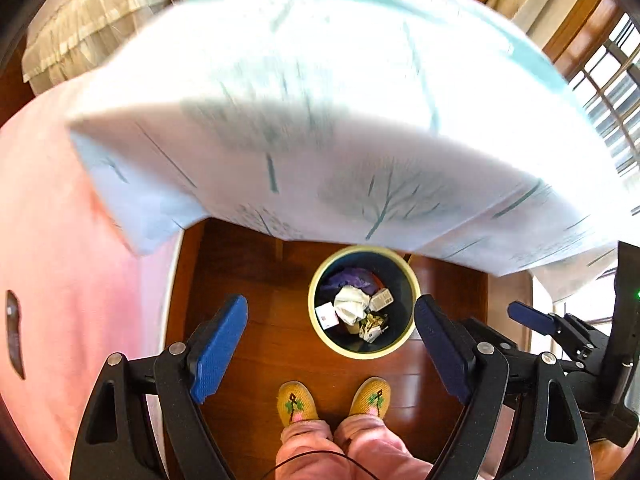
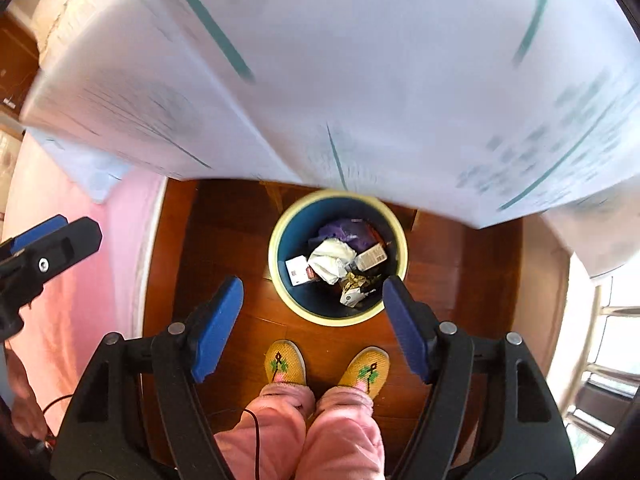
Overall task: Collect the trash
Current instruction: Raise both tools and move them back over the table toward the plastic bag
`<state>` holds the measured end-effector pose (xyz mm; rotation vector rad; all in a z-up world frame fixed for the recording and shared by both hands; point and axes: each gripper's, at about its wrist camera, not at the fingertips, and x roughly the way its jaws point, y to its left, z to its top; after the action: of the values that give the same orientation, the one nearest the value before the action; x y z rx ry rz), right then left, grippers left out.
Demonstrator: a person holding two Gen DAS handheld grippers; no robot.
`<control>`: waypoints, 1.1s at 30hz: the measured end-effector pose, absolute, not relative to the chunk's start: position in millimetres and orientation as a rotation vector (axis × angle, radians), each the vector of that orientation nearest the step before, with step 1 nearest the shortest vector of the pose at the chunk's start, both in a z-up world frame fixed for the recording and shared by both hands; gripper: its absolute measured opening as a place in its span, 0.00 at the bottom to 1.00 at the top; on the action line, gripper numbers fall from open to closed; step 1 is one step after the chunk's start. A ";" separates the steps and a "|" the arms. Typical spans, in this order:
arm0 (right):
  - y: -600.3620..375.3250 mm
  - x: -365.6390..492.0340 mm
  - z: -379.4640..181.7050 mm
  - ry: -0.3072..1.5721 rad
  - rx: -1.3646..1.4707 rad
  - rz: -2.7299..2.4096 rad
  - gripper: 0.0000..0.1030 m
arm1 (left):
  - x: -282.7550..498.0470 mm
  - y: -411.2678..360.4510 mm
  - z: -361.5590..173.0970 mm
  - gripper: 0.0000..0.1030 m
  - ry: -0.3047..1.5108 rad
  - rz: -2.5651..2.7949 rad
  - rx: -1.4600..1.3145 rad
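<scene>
Count, both views pointing down at floor:
- Trash bin [image 1: 320,322]: 1, yellow rim, dark blue inside.
- Items in bin, as far as distinguishable: 1 crumpled white paper [image 1: 350,304], 1 purple bag [image 1: 348,278], 3 small cartons or boxes [image 1: 326,315]; more beneath, uncountable.
- Slippers [image 1: 297,402]: 2, yellow, embroidered.
- Grippers: 2, left gripper [image 1: 332,344] and right gripper [image 2: 312,322], two blue fingers each, spread apart.
- Patterned tablecloth [image 1: 320,100]: 1.

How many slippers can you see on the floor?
2. The left slipper and the right slipper are on the person's feet, side by side on the wooden floor, just short of the trash bin.
</scene>
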<state>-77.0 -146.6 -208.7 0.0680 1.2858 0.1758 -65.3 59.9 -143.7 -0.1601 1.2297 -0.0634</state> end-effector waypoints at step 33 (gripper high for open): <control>-127.6 0.8 133.6 0.771 -0.123 0.470 0.68 | -61.7 59.2 149.2 0.84 0.853 0.192 -0.083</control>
<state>0.8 -127.6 133.6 -0.1229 0.7706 0.4705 -61.7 59.2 149.2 -0.0835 0.8533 0.1923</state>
